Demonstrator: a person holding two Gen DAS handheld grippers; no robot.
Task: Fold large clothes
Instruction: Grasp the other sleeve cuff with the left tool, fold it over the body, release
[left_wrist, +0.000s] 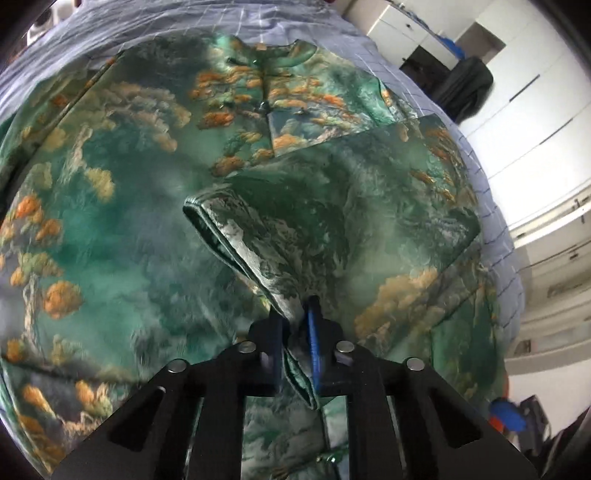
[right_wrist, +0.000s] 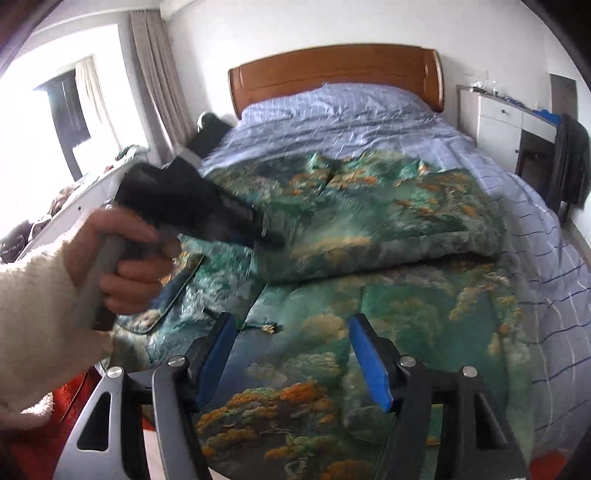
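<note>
From the left wrist camera, the left gripper (left_wrist: 298, 314) has its jaws pinched narrow on the cuff end of a sleeve (left_wrist: 258, 236) of the green garment (left_wrist: 110, 229) (a silky piece printed with orange trees and misty mountains). The sleeve rises from the gripper and lies diagonally across the garment's front. The garment is spread flat on the bed (left_wrist: 369, 44), its collar (left_wrist: 275, 55) toward the far end. White cabinets (left_wrist: 517, 110) stand past the bed's right edge.

From the right wrist camera, the right gripper (right_wrist: 293, 354) has its blue-padded fingers (right_wrist: 371, 369) wide apart, holding nothing, above the garment's (right_wrist: 369, 332) near hem at the foot edge of the bed (right_wrist: 351, 118). The person's left hand (right_wrist: 122, 258) grips the handle of the left gripper (right_wrist: 192, 203) over the garment's left side (blurred here). The folded sleeve (right_wrist: 388, 236) crosses the garment's middle. The wooden headboard (right_wrist: 332, 70) stands at the far end.
</note>
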